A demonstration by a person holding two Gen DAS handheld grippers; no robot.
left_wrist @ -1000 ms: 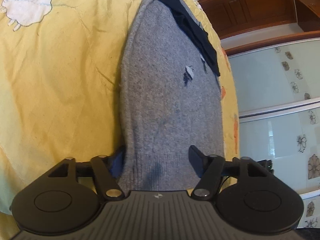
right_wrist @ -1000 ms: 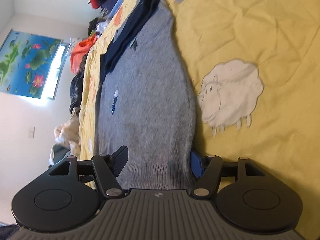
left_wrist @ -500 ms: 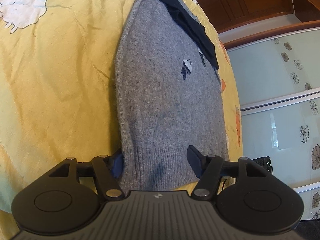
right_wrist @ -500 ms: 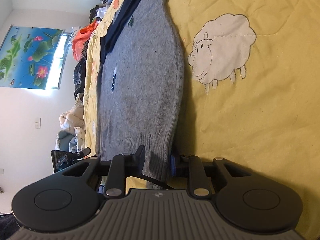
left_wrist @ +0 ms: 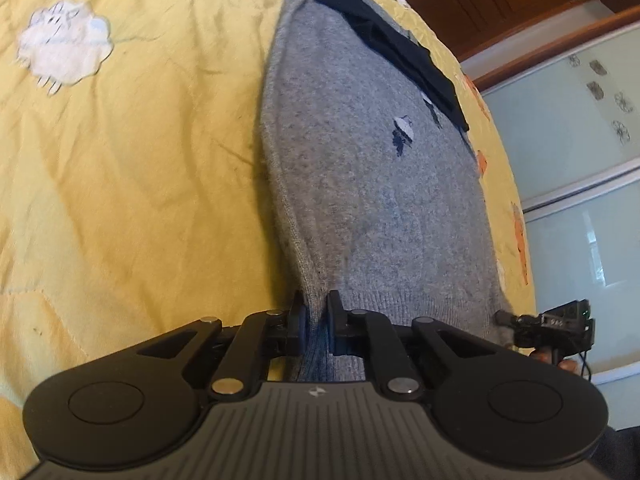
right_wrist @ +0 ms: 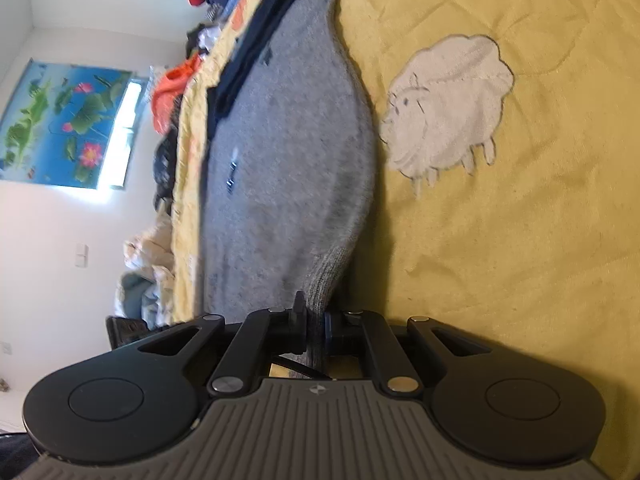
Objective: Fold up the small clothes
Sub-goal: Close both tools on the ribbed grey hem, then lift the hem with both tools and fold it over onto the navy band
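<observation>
Both grippers, left [left_wrist: 315, 322] and right [right_wrist: 314, 326], pinch the sweater's [left_wrist: 360, 184] ribbed hem, 1 corner each. It lies flat on the yellow quilt [left_wrist: 120, 180]. Lift both corners evenly and carry them toward the far navy collar [left_wrist: 392, 40], keeping the knit taut.

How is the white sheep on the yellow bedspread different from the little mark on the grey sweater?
The sheep patch is much larger than the sweater mark. The sheep patch is all white with a thin dark outline; the sweater mark is mostly dark with a white bit. The sheep patch sits beside the grey sweater, on the yellow bedspread.
</observation>
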